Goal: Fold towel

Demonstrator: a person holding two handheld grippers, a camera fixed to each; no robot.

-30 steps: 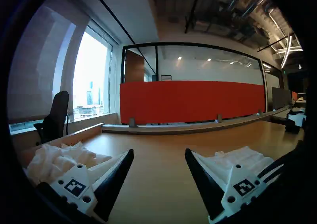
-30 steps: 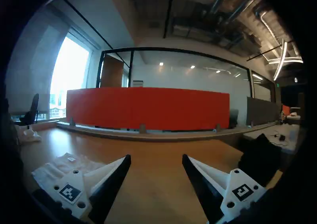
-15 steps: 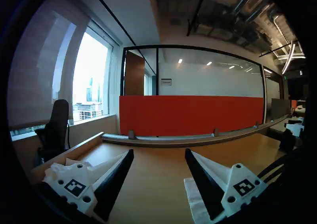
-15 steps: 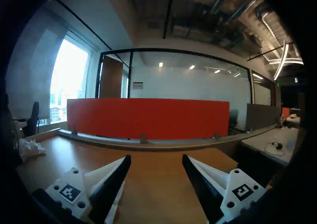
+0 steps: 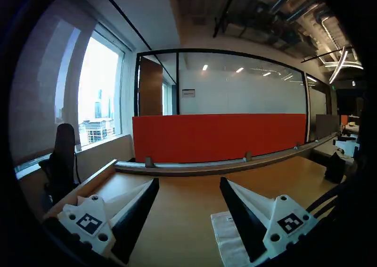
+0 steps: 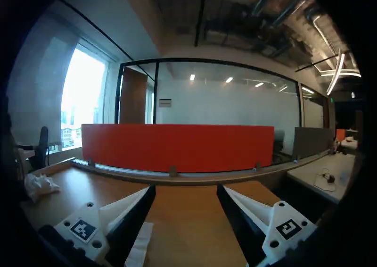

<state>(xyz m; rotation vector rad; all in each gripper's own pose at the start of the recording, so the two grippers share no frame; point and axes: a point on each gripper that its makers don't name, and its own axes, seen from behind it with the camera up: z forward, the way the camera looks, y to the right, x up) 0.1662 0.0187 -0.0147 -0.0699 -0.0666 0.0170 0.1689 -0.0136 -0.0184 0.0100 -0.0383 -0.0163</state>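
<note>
A white towel (image 5: 225, 234) lies flat on the wooden table (image 5: 184, 210); in the left gripper view its edge shows low down, just beside my right-hand finger. My left gripper (image 5: 188, 179) is open with nothing between its fingers, above the table. In the right gripper view a narrow strip of the towel (image 6: 140, 246) shows at the bottom, next to the left-hand finger. My right gripper (image 6: 185, 187) is open too, holding nothing. A crumpled white cloth (image 6: 40, 186) sits on the table at the far left of the right gripper view.
A red divider panel (image 5: 219, 137) runs along the table's far edge, with a glass wall behind it. A black office chair (image 5: 62, 161) stands by the window at left. Another desk (image 6: 325, 175) with small items is at right.
Both views have shifted so the table sits lower. The crumpled cloth has slid out of the left gripper view, and the flat towel now shows only at the bottom edges. Both grippers stay open.
</note>
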